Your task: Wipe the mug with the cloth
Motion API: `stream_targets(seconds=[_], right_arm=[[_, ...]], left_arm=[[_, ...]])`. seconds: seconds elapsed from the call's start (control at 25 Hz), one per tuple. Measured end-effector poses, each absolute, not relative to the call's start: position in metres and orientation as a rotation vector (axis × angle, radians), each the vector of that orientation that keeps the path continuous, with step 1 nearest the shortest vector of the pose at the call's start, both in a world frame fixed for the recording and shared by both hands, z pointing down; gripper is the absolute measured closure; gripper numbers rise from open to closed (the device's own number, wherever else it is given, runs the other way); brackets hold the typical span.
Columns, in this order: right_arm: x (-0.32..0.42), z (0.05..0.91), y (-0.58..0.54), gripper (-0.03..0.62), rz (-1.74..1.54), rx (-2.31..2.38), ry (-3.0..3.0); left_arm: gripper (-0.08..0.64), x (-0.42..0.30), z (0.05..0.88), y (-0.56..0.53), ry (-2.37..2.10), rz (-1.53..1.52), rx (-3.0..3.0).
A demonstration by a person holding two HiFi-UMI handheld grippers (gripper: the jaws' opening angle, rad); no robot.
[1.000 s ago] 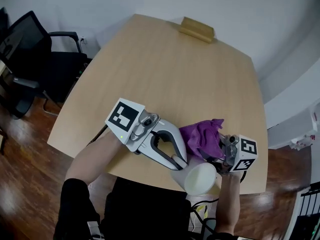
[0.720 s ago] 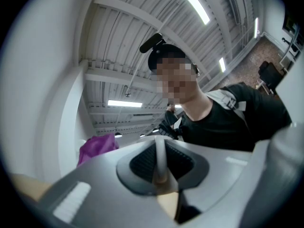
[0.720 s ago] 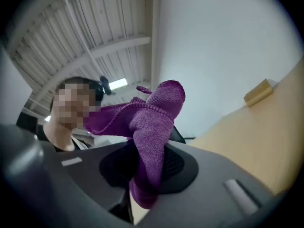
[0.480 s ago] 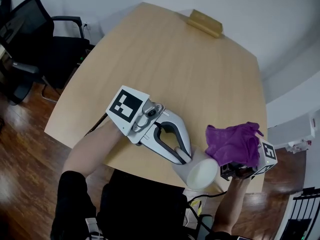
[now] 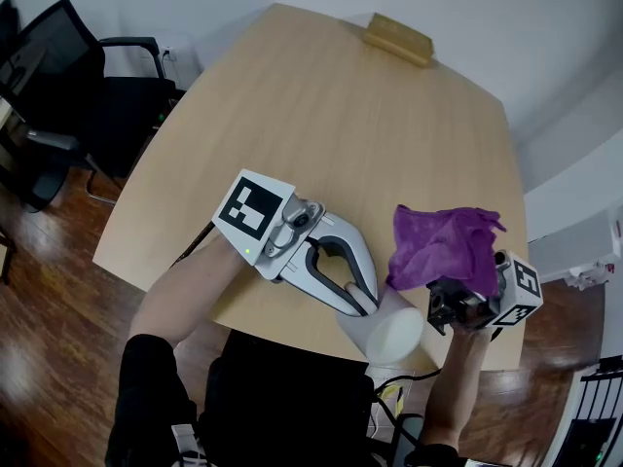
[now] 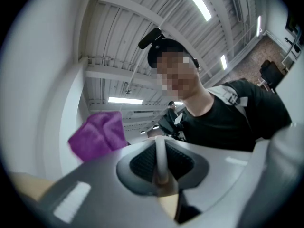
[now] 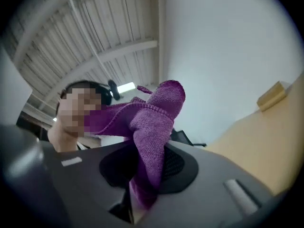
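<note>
My left gripper (image 5: 364,305) holds a white mug (image 5: 384,337) off the table's near edge, tilted on its side. In the left gripper view the jaws (image 6: 160,175) are shut on the mug's thin rim (image 6: 160,152), and the mug's white wall curves up at the left. A purple cloth (image 5: 443,249) hangs bunched above and to the right of the mug, with my right gripper (image 5: 445,292) shut on it. Seen from the right gripper, the cloth (image 7: 153,127) stands up from between the jaws (image 7: 144,186). Cloth (image 6: 97,134) and mug appear apart.
The light wooden table (image 5: 331,144) lies below and ahead. A small wooden block (image 5: 399,39) sits at its far edge, also seen as the block (image 7: 271,95) in the right gripper view. A black office chair (image 5: 68,95) stands at the left. The person's torso is close behind the mug.
My right gripper has lifted the cloth away from beside the mug, swung out to the right, then come back a little left. The left gripper and mug have hardly moved.
</note>
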State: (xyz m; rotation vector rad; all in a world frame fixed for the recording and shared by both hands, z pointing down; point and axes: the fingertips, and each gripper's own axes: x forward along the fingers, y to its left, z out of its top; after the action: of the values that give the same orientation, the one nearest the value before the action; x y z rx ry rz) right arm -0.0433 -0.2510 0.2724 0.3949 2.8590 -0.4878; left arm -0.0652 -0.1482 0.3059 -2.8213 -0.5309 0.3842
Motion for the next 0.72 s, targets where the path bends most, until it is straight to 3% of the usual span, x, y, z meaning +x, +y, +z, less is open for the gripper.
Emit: stream_targets(seconds=[0.12,0.24,0.56,0.72], right_arm=[[-0.043,0.233,-0.223,0.508,-0.528,0.583,2.719],[-0.06,0.254,-0.21,0.508,-0.543,0.625,2.793],[-0.073,0.334,-0.251,0.508,-0.389,0.226,3.123],[-0.044,0.263,-0.243,0.508,-0.363,0.38,2.799]], left_arm=[[0.494,-0.065,0.307,-0.149,-0.519,0.39,-2.821],[0.494,-0.065,0.306,-0.15,-0.515,0.407,-2.818],[0.494,-0.067,0.301,-0.149,-0.503,0.445,-2.822],[0.494,-0.068,0.302,-0.151,-0.517,0.472,-2.83]])
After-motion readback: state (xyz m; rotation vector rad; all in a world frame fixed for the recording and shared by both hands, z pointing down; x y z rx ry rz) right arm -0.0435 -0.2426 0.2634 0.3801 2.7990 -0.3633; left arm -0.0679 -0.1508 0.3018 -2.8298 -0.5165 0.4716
